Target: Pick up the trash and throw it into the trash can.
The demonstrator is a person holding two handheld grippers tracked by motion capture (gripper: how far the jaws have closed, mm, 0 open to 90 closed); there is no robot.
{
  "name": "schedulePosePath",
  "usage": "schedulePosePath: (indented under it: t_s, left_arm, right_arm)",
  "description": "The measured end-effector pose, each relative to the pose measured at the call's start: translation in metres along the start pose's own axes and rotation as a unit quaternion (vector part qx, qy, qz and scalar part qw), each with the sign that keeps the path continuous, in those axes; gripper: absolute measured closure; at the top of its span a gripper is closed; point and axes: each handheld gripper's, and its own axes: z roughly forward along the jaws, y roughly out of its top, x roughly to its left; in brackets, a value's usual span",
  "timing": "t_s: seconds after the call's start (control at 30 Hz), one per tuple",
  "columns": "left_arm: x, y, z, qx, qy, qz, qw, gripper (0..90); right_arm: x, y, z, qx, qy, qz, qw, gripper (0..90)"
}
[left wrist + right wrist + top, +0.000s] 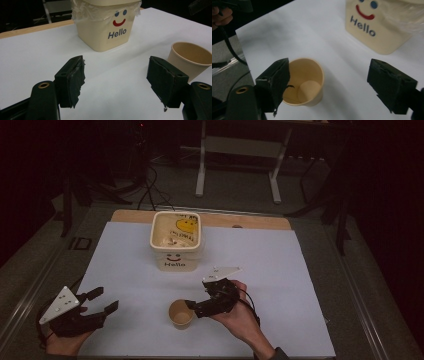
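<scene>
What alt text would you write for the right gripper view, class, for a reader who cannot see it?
An open right gripper hovers over a white table, its left finger beside an upright, empty paper cup. Behind stands a cream bin with a smiley face and "Hello".

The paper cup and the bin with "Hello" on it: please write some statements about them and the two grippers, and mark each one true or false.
1. The paper cup stands upright on the white sheet. True.
2. The right gripper is clamped on the cup. False: its jaws stand apart, and the cup sits by one jaw with its rim free.
3. The cream bin has a plastic liner. True.
4. The left gripper holds the cup. False: its jaws are open with nothing between them; the cup stands off to one side.
5. The cup is full of liquid. False: its bare bottom shows in the right gripper view.
</scene>
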Motion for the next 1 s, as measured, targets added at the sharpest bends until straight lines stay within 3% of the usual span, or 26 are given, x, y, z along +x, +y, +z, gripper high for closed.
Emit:
schedulePosePath:
  t_s: [0.2, 0.37, 0.67, 1.0]
  left_arm:
    - [0.0, 0.0, 0.0, 0.0, 0.001, -0.001, 1.0, 30.4]
    - [0.001, 0.0, 0.0, 0.002, 0.0, -0.002, 1.0, 30.4]
    - [0.001, 0.0, 0.0, 0.001, 0.003, -0.001, 1.0, 29.9]
    - [0.0, 0.0, -0.001, -0.004, 0.006, -0.001, 1.0, 29.0]
  right_arm:
    - [0.01, 0.016, 0.011, 0.05, -0.004, -0.006, 0.9987, 14.1]
    - [0.013, 0.028, 0.021, 0.099, -0.002, 0.0, 0.9951, 13.1]
    - [0.016, 0.047, 0.034, 0.167, -0.013, 0.001, 0.9858, 11.5]
    - [0.019, 0.058, 0.046, 0.232, -0.021, -0.005, 0.9725, 10.4]
